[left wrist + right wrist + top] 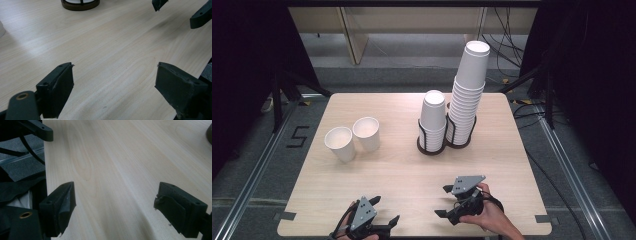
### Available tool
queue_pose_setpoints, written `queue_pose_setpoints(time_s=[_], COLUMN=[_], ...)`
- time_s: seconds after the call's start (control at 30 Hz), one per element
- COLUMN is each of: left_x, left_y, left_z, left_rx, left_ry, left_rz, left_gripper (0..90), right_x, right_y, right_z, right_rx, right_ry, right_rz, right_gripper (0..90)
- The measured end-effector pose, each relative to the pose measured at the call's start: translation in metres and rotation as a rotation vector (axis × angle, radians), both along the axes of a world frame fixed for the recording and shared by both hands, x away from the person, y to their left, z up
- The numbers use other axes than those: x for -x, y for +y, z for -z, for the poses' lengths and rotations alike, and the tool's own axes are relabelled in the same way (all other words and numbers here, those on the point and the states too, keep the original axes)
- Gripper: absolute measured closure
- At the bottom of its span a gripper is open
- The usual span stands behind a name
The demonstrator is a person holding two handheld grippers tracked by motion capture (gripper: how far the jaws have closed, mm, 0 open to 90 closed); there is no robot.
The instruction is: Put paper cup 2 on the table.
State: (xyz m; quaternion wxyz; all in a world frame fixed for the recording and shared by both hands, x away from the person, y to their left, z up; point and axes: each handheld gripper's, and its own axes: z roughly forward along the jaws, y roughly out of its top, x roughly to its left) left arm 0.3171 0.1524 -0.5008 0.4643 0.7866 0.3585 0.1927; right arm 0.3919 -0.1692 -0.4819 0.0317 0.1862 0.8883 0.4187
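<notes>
We have both grippers low at our near edge of the pale wooden table [402, 175], nothing in either. Our left gripper [387, 220] sits at the near-left corner with its black jaws spread wide over bare wood; in the left gripper view [113, 82] the gap between them holds only tabletop. Our right gripper [443, 201] is just off to the right, jaws likewise wide apart and empty [115, 202], and pointed leftward toward the other (we judge this a ready stance, hands parked clear of the work). The two loose white paper cups [353, 137] stand upright and touching at mid-left of the table, well apart from either gripper. Across from them, right of centre, two dark wire-ringed holders [432, 146] sit side by side: one carries a short stack of inverted white cups [433, 112], the other a tall leaning stack [468, 95]. Holders keep the stacks from toppling, we judge. The loose pair are nearest our left gripper, and likely the next reach.
</notes>
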Motion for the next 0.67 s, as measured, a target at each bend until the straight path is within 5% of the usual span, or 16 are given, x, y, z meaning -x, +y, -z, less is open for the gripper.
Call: queue_pose_setpoints(time_s=[0.67], left_x=[-0.0047], left_y=[0.0014], left_z=[0.0017], left_rx=[-0.02], left_ry=[0.025], left_rz=[-0.014], left_gripper=[14.6], right_x=[0.0044], right_y=[-0.0012], right_z=[0.0044], right_rx=[0.031], right_ry=[-0.004], right_rz=[-0.004], right_gripper=[16.6])
